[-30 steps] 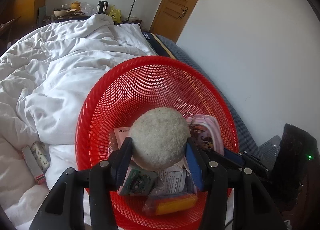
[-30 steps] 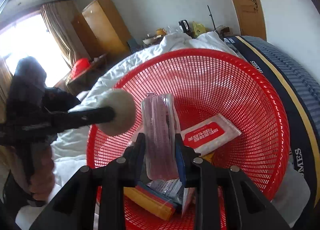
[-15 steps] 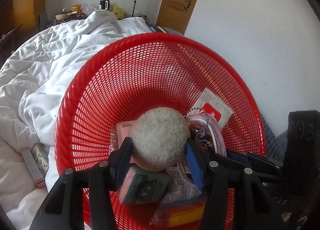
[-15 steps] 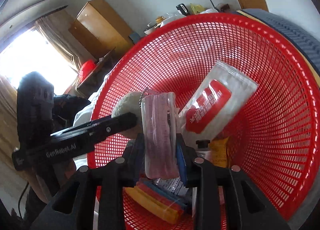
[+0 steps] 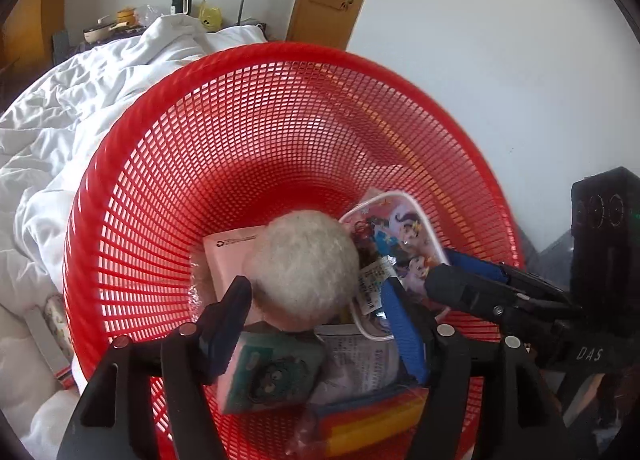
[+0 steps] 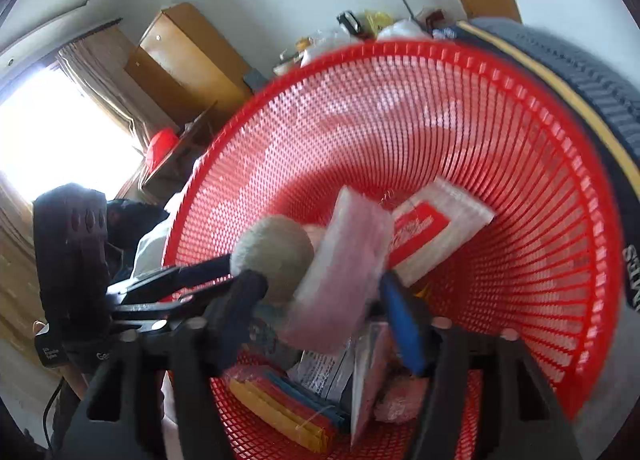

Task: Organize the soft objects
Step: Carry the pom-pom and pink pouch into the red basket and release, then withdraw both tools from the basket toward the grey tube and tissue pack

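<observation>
A red mesh basket [image 5: 248,131] lies on the bed and fills both views; its wall also shows in the right wrist view [image 6: 520,187]. My left gripper [image 5: 320,300] is open inside it; the fluffy white ball [image 5: 306,264] lies loose between its fingers on the pile. My right gripper [image 6: 320,292] is open too; the pink clear pouch [image 6: 344,272] is falling, blurred, between its fingers. In the left wrist view the pouch [image 5: 400,236] shows its cartoon print beside the ball, with the right gripper's fingers [image 5: 472,268] next to it.
In the basket lie a pink packet [image 5: 228,256], a green-faced item [image 5: 272,376], a printed sachet [image 5: 368,368], a colour-striped pack [image 6: 284,408] and a red-and-white wipes pack [image 6: 436,232]. A rumpled white duvet [image 5: 72,115] lies to the left, a wall to the right.
Both grippers have moved deeper into the basket and opened. The ball and the pink pouch have been let go; the pouch tips over and falls.
</observation>
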The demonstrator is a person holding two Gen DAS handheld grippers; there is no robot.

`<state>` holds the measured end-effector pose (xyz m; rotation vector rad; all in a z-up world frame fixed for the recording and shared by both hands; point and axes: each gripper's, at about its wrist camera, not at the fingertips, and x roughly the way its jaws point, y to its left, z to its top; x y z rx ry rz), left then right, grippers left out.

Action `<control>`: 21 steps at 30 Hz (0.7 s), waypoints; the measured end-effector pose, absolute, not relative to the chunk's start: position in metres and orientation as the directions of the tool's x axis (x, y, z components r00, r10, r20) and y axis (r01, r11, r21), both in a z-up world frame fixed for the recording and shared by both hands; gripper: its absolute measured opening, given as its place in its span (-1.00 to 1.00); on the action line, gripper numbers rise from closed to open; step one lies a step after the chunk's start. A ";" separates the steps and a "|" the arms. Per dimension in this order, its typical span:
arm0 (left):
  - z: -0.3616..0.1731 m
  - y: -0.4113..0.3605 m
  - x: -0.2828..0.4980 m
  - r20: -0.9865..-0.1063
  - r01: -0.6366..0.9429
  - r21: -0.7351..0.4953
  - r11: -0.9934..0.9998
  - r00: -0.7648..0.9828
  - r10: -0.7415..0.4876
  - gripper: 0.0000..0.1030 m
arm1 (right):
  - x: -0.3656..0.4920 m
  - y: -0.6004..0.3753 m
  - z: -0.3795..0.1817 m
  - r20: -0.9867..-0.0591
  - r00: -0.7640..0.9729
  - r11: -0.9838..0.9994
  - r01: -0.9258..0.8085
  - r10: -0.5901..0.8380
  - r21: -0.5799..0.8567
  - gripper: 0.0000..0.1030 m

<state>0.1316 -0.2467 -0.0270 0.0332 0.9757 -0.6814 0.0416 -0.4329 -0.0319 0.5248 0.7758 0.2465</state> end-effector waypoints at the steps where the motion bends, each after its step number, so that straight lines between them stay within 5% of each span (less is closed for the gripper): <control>1: -0.025 -0.244 0.130 -0.765 0.552 -0.287 0.783 0.360 -0.535 0.43 | 0.039 -0.434 -0.028 -0.593 0.705 0.848 -0.022 0.388 0.529 0.31; 6: -0.006 -0.230 0.114 -0.731 0.583 -0.336 0.740 0.334 -0.595 0.51 | 0.022 -0.430 -0.005 -0.578 0.747 0.886 -0.031 0.328 0.463 0.31; 13: 0.047 -0.130 0.080 -0.565 0.572 -0.423 0.703 0.441 -0.698 0.63 | -0.015 -0.377 0.042 -0.514 0.833 0.971 -0.108 0.206 0.214 0.42; 21: 0.027 0.022 0.085 -0.535 0.223 -0.410 0.884 0.727 -0.431 0.78 | -0.031 -0.260 0.068 -0.495 0.769 0.909 -0.395 0.405 0.130 0.53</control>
